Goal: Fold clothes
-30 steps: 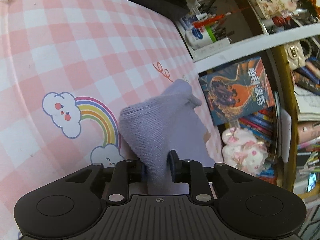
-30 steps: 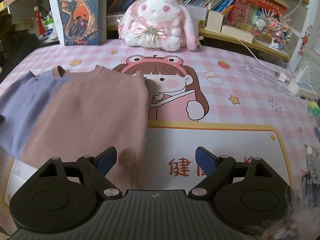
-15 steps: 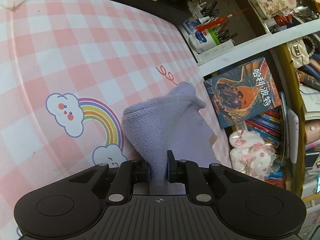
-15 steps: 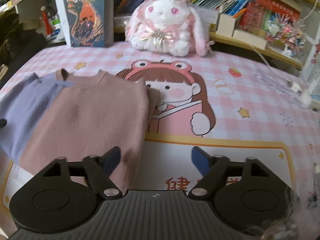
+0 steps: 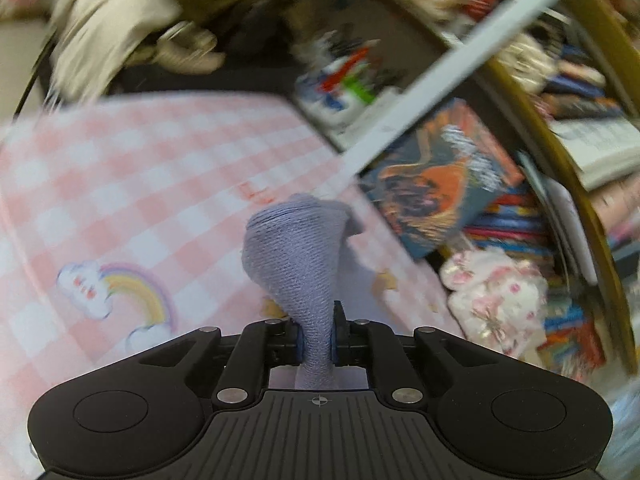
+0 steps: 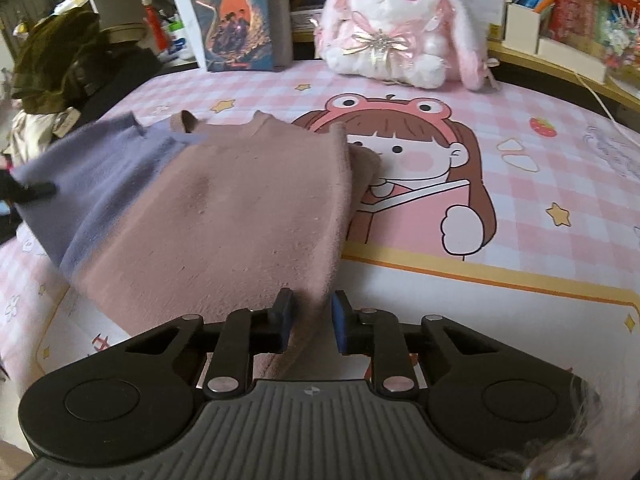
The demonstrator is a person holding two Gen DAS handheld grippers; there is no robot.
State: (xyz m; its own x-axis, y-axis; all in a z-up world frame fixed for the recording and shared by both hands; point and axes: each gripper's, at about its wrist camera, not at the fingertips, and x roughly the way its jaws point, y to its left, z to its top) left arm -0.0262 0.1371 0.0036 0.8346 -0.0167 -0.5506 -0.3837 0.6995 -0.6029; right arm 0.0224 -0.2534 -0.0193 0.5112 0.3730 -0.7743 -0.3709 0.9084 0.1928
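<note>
A knit sweater lies on a pink checked table mat (image 6: 520, 184). Its body is dusty pink (image 6: 224, 216) and its left part is lavender (image 6: 100, 176). My left gripper (image 5: 316, 340) is shut on the lavender sleeve (image 5: 296, 256) and holds it bunched up above the mat (image 5: 120, 184). My right gripper (image 6: 310, 320) has closed on the pink hem at the sweater's near right corner, and the cloth sits between the pads. The left gripper's fingertip (image 6: 36, 190) shows at the left edge of the right wrist view.
A pink plush rabbit (image 6: 400, 28) and an upright book (image 6: 236, 16) stand at the mat's far edge, in front of shelves of books. Dark clothing (image 6: 60, 52) is piled at the far left. A white cable (image 6: 608, 108) runs along the right side.
My right gripper moved left and forward onto the pink hem and closed from wide open. My left gripper lifted the lavender sleeve and swung, blurring its view.
</note>
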